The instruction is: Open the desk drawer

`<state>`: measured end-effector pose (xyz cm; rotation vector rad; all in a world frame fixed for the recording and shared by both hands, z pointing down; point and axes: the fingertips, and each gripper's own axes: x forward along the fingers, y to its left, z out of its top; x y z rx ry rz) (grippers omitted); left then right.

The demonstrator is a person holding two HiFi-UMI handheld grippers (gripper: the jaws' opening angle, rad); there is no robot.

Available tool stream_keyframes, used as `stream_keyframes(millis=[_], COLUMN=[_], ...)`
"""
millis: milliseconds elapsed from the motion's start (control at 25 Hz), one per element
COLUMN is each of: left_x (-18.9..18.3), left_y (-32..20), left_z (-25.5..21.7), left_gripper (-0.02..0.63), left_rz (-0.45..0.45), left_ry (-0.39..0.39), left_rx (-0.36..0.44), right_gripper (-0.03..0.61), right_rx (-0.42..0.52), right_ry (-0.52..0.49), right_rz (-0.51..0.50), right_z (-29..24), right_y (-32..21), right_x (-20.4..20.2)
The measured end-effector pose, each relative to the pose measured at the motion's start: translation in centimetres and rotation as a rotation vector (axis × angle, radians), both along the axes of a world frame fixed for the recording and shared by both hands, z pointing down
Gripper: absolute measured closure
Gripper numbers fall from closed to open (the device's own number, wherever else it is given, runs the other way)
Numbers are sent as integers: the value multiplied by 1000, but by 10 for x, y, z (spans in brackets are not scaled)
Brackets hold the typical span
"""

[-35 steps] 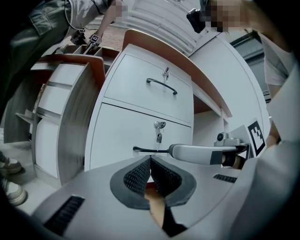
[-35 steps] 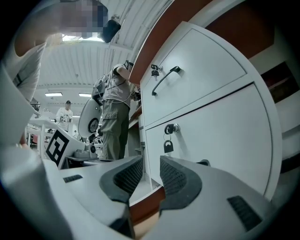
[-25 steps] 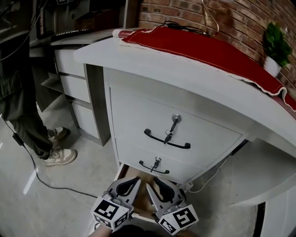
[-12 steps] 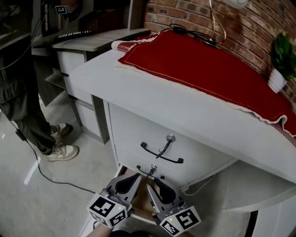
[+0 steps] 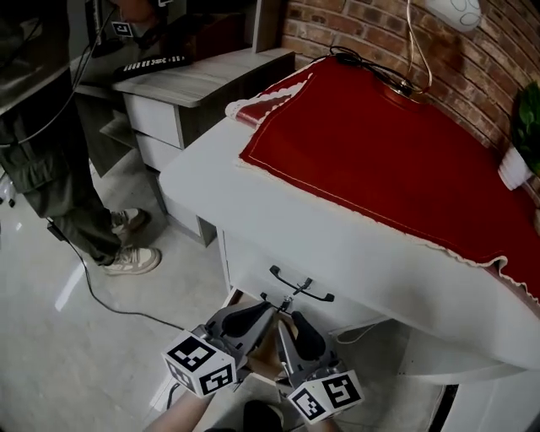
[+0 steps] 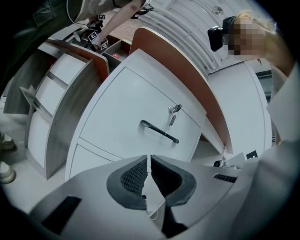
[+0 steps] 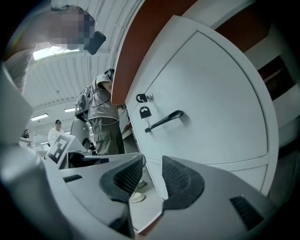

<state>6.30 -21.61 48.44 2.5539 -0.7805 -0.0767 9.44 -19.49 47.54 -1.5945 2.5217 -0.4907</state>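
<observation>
- You are holding the left tool (image 6: 149, 158) clenched: its two ribbed pads are meeting at the tips, with nothing between them.
- You are holding the right tool (image 7: 152, 163) released: its pads are standing apart, and the gap between them is empty.
- In the head view both tools are sitting side by side at the bottom edge and pointing at the drawer fronts. Neither one is touching the drawer.
- The drawer (image 6: 133, 105) is sitting directly ahead of both tools, under the table top, with its white front lying flush with the cabinet.
- The dark bar handle (image 6: 159, 131) is running across the drawer front, apart from both tools.
- A key (image 6: 171, 116) is hanging from the lock just above the handle.
- A second drawer front (image 6: 93, 159) is showing below the first.
- The white table (image 5: 253, 198) is carrying a red cloth (image 5: 380, 143) that is covering most of its top.
- A cable (image 5: 371, 63) is lying across the far edge of the cloth, against the brick wall (image 5: 354, 25).
- A potted plant (image 5: 521, 139) is standing at the right end of the table.
- A person (image 5: 51, 160) is standing on the floor to the left, beside a second desk (image 5: 202, 84).
</observation>
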Motion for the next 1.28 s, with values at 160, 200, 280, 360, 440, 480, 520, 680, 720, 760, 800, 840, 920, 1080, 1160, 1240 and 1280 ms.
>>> stream_keyframes(millis=[160,200,280,360,440,480,520,680,720,760,800,840,920,1080,1160,1240,1280], left_x=[-3,-4,-5,-4,0,3,6,12,11,10,8,7,4,4,4,4,5], left_y=[3,4,5,4,3,3,2,-7,-11,-15,-20,-26,-34,-37,-37,-36,-34], left_z=[-15,-18,-23,-29,-34,-35,-36,-40,-41,-43,-46,-50,-56,-59,-58,-59,-58], left_gripper=[603,603,601,601,601,601,601,601,601,601,601,601,600,600,601,601,600], left_rz=[8,9,5,0,7,13,21,15,0,-17,-31,-39,-41,7,21,24,28], left_ry=[30,62,131,180,198,206,220,342,373,401,430,457,471,425,413,391,371], left_rx=[-86,-122,-197,-253,-284,-300,-324,-442,-466,-486,-500,-503,-494,-514,-520,-512,-507], right_gripper=[457,457,457,457,457,457,457,457,457,457,457,457,458,457,459,472,481], right_rx=[-37,-46,-68,-95,-121,-133,-146,-217,-230,-233,-225,-215,-202,-199,-208,-230,-233], right_ry=[-41,-63,-112,-146,-158,-172,-198,-405,-474,-538,-592,-629,-673,-703,-710,-733,-734], right_rz=[36,46,80,134,178,187,191,250,270,281,283,279,267,286,308,338,345], right_z=[-18,-23,-30,-33,-36,-37,-39,-35,-33,-34,-38,-42,-49,-56,-56,-50,-49], right_y=[2,4,6,5,1,-1,-2,-6,-7,-11,-15,-19,-26,-34,-37,-35,-34], right_x=[2,3,7,15,23,24,25,32,35,37,38,39,39,44,47,46,46])
